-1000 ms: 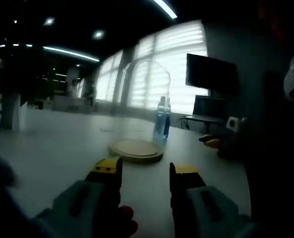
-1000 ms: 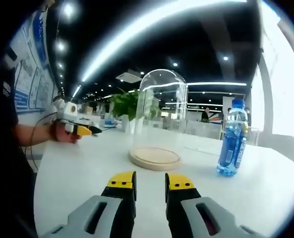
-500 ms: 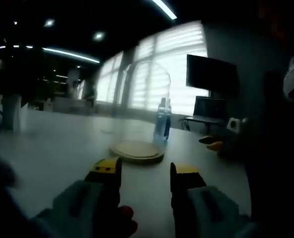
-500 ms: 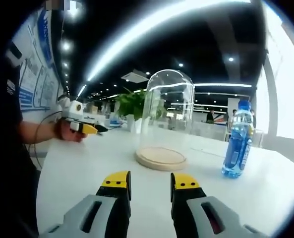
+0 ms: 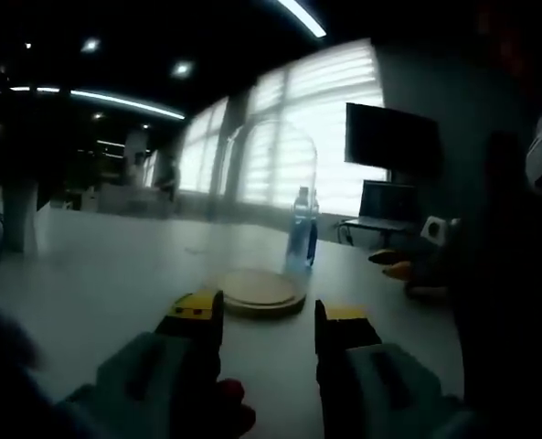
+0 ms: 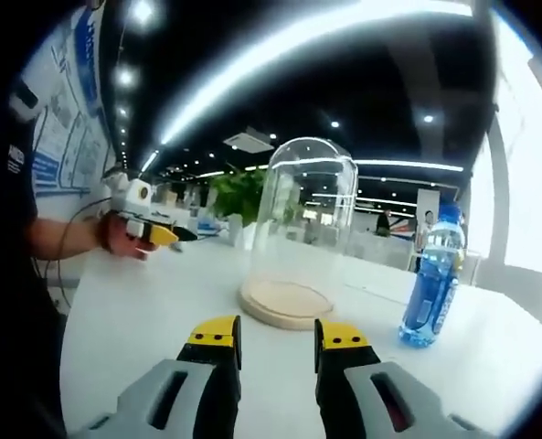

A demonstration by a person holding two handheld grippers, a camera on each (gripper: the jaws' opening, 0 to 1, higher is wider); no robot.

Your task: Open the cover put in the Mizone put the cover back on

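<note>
Both tongs, left (image 5: 257, 315) and right (image 6: 274, 331), spread, empty | now nearer glass cover (image 6: 302, 219) | Mizone bottle (image 6: 432, 279) beside it | lift next

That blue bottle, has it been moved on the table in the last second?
No. The blue bottle stands in the same place beside the wooden base under the glass dome; the small shifts come from camera motion.

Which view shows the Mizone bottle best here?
The right gripper view: the Mizone bottle stands well lit and unobstructed beside the glass dome. The left gripper view shows it dim, backlit and small behind the dome.
</note>
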